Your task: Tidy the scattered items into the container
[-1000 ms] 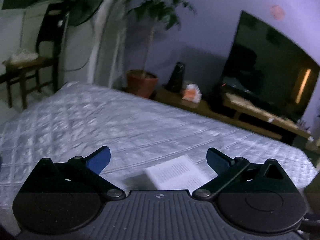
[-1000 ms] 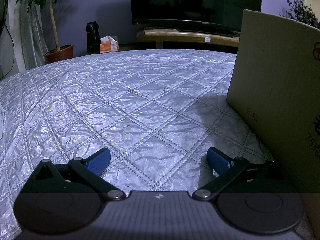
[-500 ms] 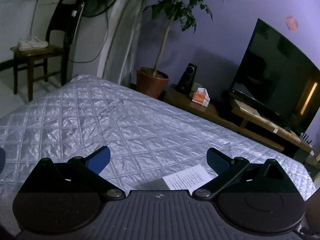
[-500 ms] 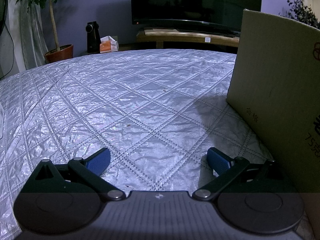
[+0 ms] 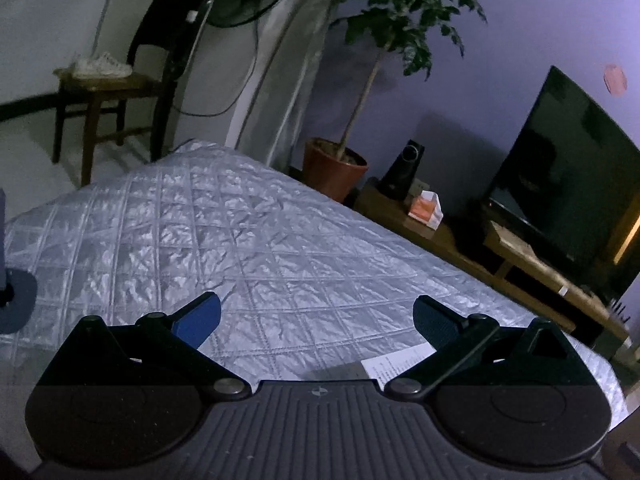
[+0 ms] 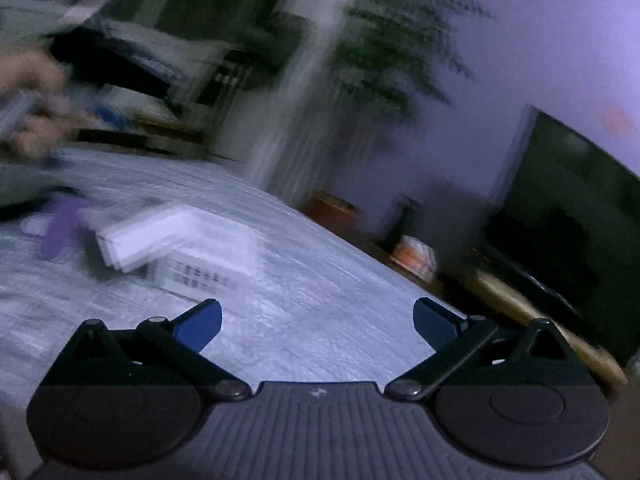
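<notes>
Both tongs gape, holding nothing. On the quilt [image 5: 280,248], a printed sheet [image 5: 394,362] lies just beside the left tongs [image 5: 316,320]; a blurred white box [image 6: 180,244] lies beyond the right tongs [image 6: 316,320], to their left.

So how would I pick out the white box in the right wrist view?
Start from the silver quilted cover that fills the lower frame. Left of centre on it lies a white box, blurred by motion. Unlike the purple item to its left, it is pale, blocky and carries dark printed lines on its near side.
</notes>
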`<state>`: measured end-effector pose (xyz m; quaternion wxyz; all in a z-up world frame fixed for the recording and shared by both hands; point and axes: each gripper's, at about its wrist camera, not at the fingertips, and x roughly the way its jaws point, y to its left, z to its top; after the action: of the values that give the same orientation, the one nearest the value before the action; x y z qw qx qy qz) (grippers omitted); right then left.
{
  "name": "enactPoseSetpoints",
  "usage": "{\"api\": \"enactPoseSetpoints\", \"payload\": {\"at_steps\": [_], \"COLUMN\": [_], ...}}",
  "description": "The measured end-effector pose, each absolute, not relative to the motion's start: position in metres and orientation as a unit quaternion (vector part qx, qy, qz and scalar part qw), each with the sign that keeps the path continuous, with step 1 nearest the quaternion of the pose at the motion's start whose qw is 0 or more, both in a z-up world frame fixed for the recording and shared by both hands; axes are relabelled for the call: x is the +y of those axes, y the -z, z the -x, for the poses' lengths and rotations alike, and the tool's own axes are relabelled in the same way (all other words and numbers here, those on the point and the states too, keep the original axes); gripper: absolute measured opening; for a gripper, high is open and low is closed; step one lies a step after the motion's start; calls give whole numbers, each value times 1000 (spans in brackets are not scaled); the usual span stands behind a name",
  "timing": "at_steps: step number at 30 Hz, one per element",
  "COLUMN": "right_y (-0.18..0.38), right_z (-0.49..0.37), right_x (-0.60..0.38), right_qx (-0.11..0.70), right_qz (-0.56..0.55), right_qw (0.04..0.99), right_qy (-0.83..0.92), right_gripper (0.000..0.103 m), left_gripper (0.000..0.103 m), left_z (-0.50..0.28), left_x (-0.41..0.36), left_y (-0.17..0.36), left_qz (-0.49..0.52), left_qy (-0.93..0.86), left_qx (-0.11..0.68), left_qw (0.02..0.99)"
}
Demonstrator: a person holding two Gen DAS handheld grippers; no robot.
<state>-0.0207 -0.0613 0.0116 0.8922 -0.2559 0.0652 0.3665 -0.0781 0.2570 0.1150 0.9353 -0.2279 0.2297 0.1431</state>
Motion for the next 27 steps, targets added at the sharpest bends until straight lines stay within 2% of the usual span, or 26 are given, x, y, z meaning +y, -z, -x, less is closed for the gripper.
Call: {"api": "enactPoseSetpoints", "payload": {"at_steps": [6, 10, 21, 23, 27], "right_y": [-18, -12, 5, 4, -2], "right_z": [23, 35, 17, 14, 16], "right_x": [8, 42, 71, 70, 57], "right_qx": [44, 37, 73, 81, 101], "right_qz": [399, 466, 464, 443, 396], "right_qw": [766, 717, 699, 705, 728], "right_qy": [-502, -518, -539, -548, -551], "right_gripper": [102, 102, 102, 93, 91], "left_gripper": [103, 103, 103, 103, 103], "left_z": [79, 77, 68, 67, 67], "left_x": [268, 271, 255, 251, 249], "left_y": [-114, -114, -119, -118, -116], "left_qz": [252, 263, 253, 242, 239], "left_qy": [-146, -133, -117, -117, -123], "left_qx": [230, 233, 231, 233, 237], "left_qw": [929, 927, 932, 935, 934]}}
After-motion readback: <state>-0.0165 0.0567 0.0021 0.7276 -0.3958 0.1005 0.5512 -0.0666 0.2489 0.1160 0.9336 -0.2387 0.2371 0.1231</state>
